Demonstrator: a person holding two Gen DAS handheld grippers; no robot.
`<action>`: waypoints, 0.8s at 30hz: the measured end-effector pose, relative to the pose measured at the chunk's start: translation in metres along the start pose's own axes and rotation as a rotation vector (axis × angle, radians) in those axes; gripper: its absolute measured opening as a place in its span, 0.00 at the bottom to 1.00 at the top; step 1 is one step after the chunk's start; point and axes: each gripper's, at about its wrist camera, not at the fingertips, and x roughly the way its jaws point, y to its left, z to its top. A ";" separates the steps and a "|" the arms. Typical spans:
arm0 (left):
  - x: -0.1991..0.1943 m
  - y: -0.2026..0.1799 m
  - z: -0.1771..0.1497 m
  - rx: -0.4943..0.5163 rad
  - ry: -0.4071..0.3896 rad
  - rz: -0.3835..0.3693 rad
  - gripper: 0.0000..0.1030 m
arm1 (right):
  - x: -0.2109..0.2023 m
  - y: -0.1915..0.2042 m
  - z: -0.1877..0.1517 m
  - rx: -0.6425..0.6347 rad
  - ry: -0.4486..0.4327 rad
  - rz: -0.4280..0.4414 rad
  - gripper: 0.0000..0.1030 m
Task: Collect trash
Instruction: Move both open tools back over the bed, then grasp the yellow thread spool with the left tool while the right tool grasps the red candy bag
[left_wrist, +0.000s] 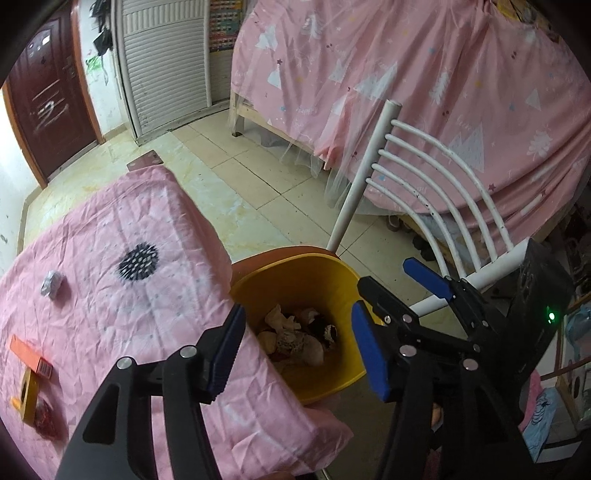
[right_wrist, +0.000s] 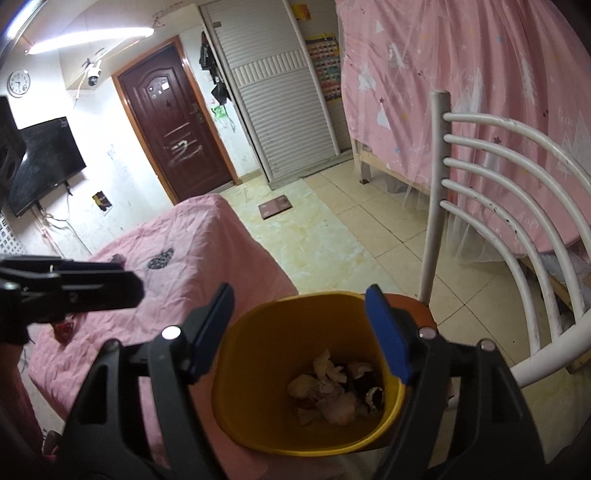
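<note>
A yellow bin (left_wrist: 295, 273) (right_wrist: 280, 317) stands on a chair seat beside the pink-covered table (left_wrist: 122, 295) (right_wrist: 192, 240); crumpled paper and scraps (left_wrist: 299, 334) (right_wrist: 336, 387) lie inside. My left gripper (left_wrist: 299, 350) is open and empty above the bin. My right gripper (right_wrist: 303, 332) is open and empty, also over the bin; it shows in the left wrist view (left_wrist: 391, 288). On the table lie a crumpled silver wrapper (left_wrist: 51, 283), an orange box (left_wrist: 31, 357), a yellow box (left_wrist: 27, 395) and a red wrapper (left_wrist: 46, 419) (right_wrist: 65, 330).
A white metal chair (left_wrist: 424, 177) (right_wrist: 509, 206) holds the bin, with a pink-draped bed (left_wrist: 424, 81) behind. A brown door (right_wrist: 173, 122), a louvred wardrobe (right_wrist: 280, 96), a wall TV (right_wrist: 40, 162) and a floor scale (right_wrist: 275, 209) lie beyond the table.
</note>
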 end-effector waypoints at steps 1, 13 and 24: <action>-0.005 0.005 -0.003 -0.008 -0.010 0.000 0.51 | 0.000 0.005 0.001 -0.010 0.001 0.003 0.68; -0.065 0.088 -0.035 -0.114 -0.111 0.025 0.52 | 0.017 0.107 0.012 -0.184 0.039 0.090 0.69; -0.101 0.179 -0.078 -0.230 -0.156 0.099 0.52 | 0.036 0.200 0.008 -0.312 0.085 0.162 0.69</action>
